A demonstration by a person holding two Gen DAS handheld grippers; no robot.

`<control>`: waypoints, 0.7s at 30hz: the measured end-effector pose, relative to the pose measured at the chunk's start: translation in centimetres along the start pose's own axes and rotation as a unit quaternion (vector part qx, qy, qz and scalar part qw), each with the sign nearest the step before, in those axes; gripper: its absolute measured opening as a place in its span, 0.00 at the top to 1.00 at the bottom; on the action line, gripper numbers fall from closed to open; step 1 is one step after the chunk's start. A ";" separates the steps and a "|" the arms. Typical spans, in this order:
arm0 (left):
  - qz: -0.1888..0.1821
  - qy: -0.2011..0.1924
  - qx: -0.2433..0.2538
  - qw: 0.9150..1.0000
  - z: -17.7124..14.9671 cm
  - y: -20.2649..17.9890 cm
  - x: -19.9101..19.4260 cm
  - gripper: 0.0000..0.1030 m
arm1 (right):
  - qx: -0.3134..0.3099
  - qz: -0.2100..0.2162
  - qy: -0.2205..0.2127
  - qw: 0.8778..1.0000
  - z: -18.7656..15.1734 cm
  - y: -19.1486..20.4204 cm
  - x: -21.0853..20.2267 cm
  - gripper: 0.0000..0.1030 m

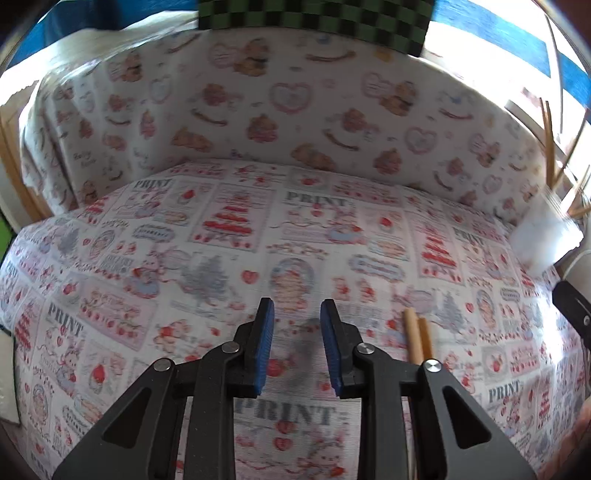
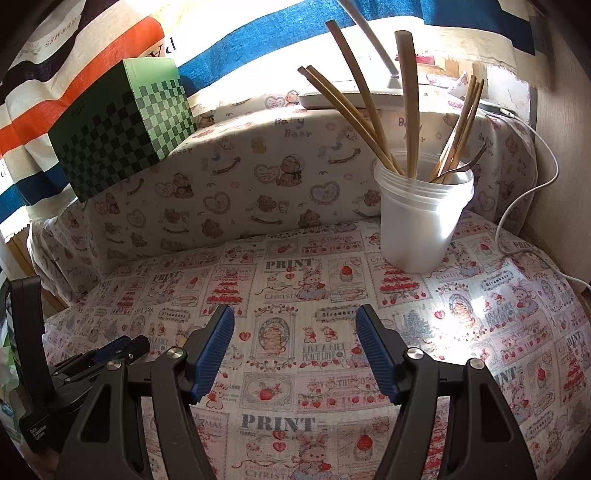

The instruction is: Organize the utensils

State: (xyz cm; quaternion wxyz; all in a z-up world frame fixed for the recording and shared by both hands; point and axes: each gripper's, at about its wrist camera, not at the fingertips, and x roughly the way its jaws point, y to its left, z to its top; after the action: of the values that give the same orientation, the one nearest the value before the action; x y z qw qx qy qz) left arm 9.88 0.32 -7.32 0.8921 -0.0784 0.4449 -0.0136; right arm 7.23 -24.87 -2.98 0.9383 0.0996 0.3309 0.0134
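Wooden chopsticks (image 1: 418,334), a pair lying side by side, rest on the printed tabletop (image 1: 207,258) at lower right of centre in the left wrist view, just beside the left tool (image 1: 297,314). That tool hangs above the cloth with its blue pads parted and nothing between them. At the right edge of the frame a white cup (image 1: 546,240) shows blurred, with thin sticks rising from it. A green checkered box (image 1: 314,18) sits at the top edge.

In the right wrist view, the translucent plastic cup (image 2: 421,221) stands upright at upper right on the tabletop (image 2: 280,288), already holding several wooden chopsticks (image 2: 369,110) and a dark metal fork (image 2: 465,166), all leaning against its rim. The right tool (image 2: 295,332) is spread wide and empty, low in the frame, well apart from the cup. The checkered box (image 2: 125,125) sits at upper left.

Judging from this, most utensils are already gathered in the cup; the loose pair on the cloth appears to be what remains, and neither tool grips it yet.
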 end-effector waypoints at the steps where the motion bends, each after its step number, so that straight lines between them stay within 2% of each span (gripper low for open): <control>1: -0.013 0.005 -0.019 1.000 0.2 1.1 0.0 0.78 | 0.003 0.005 0.001 1.000 -0.1 0.0 0.0 0.32; 4: -0.045 0.016 -0.062 0.997 0.4 3.3 0.0 0.78 | 0.000 0.023 0.010 1.000 -0.2 0.2 0.3 0.33; 6: -0.067 0.024 -0.075 0.995 0.6 4.1 0.1 0.80 | -0.011 0.046 0.026 0.999 -0.3 0.7 0.5 0.44; 8: -0.072 0.027 -0.078 0.994 0.7 4.5 0.0 0.83 | -0.019 0.080 0.047 0.995 -0.7 1.5 0.9 0.64; 10: -0.073 0.029 -0.075 0.994 0.7 4.5 -0.1 0.84 | -0.020 0.125 0.067 0.990 -1.3 2.5 1.3 0.79; 14: -0.091 0.034 -0.081 0.992 0.6 4.5 0.0 0.87 | -0.047 0.181 0.104 0.977 -2.4 5.7 2.2 0.85; 17: -0.102 0.032 -0.090 0.990 0.8 4.7 -0.2 0.87 | -0.077 0.157 0.121 0.977 -2.8 7.9 3.0 0.85; 21: -0.087 0.027 -0.084 0.992 0.7 4.8 -0.5 0.87 | -0.105 0.111 0.139 0.978 -2.7 9.6 4.4 0.85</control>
State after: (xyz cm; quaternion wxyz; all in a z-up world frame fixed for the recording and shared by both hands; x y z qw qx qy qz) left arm 9.93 5.20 -7.25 0.8655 -0.1911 0.4597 -0.0552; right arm 9.35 -14.63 -5.88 0.8811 0.0334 0.4417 0.1655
